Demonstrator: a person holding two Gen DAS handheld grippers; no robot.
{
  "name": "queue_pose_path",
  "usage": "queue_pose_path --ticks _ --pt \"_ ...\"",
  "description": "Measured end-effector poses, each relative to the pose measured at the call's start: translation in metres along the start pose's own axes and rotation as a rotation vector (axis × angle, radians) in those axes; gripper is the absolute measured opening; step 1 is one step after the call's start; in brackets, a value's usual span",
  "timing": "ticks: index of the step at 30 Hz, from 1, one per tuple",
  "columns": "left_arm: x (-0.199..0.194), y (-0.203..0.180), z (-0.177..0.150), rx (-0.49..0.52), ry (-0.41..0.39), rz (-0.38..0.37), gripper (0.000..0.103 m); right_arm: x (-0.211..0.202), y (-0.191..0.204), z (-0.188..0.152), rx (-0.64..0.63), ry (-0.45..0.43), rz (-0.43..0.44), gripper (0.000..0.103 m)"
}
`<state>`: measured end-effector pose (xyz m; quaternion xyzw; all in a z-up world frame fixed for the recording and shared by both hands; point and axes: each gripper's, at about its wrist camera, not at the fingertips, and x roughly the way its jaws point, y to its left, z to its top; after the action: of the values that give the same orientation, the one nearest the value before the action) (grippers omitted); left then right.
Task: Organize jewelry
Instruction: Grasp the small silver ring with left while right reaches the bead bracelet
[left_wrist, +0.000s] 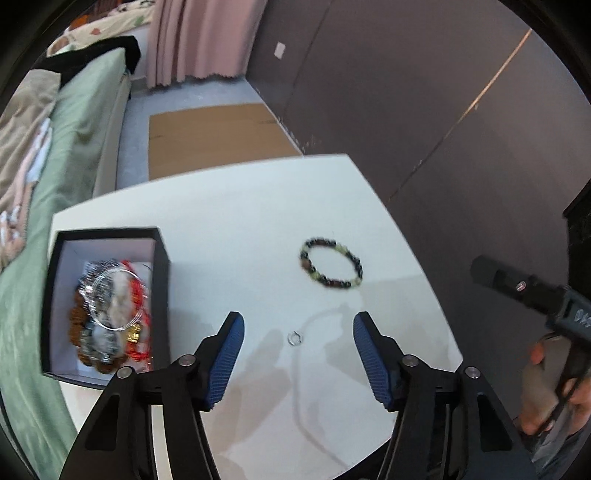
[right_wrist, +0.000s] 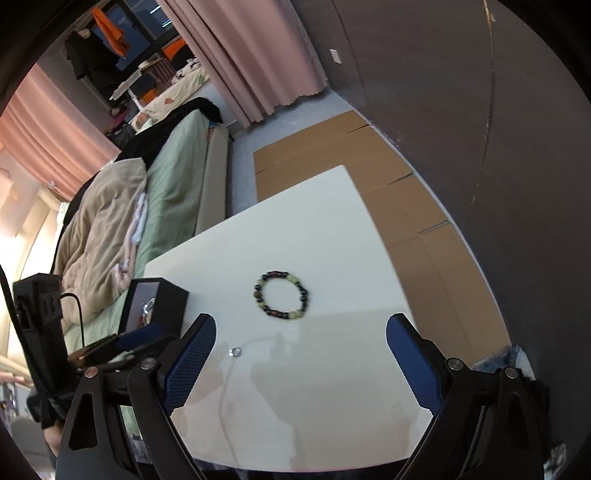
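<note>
Blue-padded jaws of the left gripper (left_wrist: 298, 363) stand wide apart and empty above a white tabletop (left_wrist: 240, 206), a small silver ring (left_wrist: 294, 338) lying on the surface just ahead of them. Beyond it, well apart, rests a beaded bracelet (left_wrist: 331, 263) of dark and pale green beads. At the tabletop's left edge a black box (left_wrist: 162, 273) with a white lining already holds a heap of bracelets and bangles. The right gripper (right_wrist: 301, 363), its jaws likewise spread and empty, faces the same bracelet from the near side. The ring looks the harder pick: thin, flat and smooth, it could skid off or flick away if the pads close unevenly. The bracelet could sag out of a one-sided grip, or catch the box wall on the way in.
</note>
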<state>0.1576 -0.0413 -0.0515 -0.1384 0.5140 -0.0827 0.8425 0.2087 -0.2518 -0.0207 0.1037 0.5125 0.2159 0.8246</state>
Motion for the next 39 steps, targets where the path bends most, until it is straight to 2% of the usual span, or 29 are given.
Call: queue_pose_path --ticks 4,10,17,20,23,29,32,34,39 --pt "0.023 -0.008 -0.005 -0.007 0.068 0.006 0.046 0.002 -0.014 0.001 0.027 0.006 -0.03 0.095" --pt "0.044 -0.013 -0.007 -0.002 0.109 0.044 0.037 0.0 -0.026 0.003 0.027 0.003 -0.058 0.095" --pt "0.061 -0.02 -0.013 0.033 0.154 0.095 0.031 0.008 -0.034 0.006 0.034 0.025 -0.074 0.095" --pt "0.069 -0.026 -0.017 0.073 0.18 0.149 0.026 0.01 -0.036 0.008 0.037 0.029 -0.079 0.095" --pt "0.071 -0.031 -0.019 0.105 0.182 0.211 0.013 0.014 -0.035 0.008 0.036 0.036 -0.081 0.095" --pt "0.065 -0.019 -0.013 0.056 0.179 0.152 0.013 0.023 -0.025 0.009 0.011 0.052 -0.045 0.094" --pt "0.053 -0.012 -0.007 0.04 0.149 0.132 0.013 0.034 -0.019 0.01 0.011 0.079 -0.011 0.083" --pt "0.045 -0.005 -0.002 0.019 0.129 0.114 0.013 0.042 -0.016 0.01 0.016 0.104 0.007 0.07" --pt "0.028 0.007 0.011 -0.012 0.076 0.093 0.013 0.067 -0.005 0.012 0.001 0.153 0.011 0.052"
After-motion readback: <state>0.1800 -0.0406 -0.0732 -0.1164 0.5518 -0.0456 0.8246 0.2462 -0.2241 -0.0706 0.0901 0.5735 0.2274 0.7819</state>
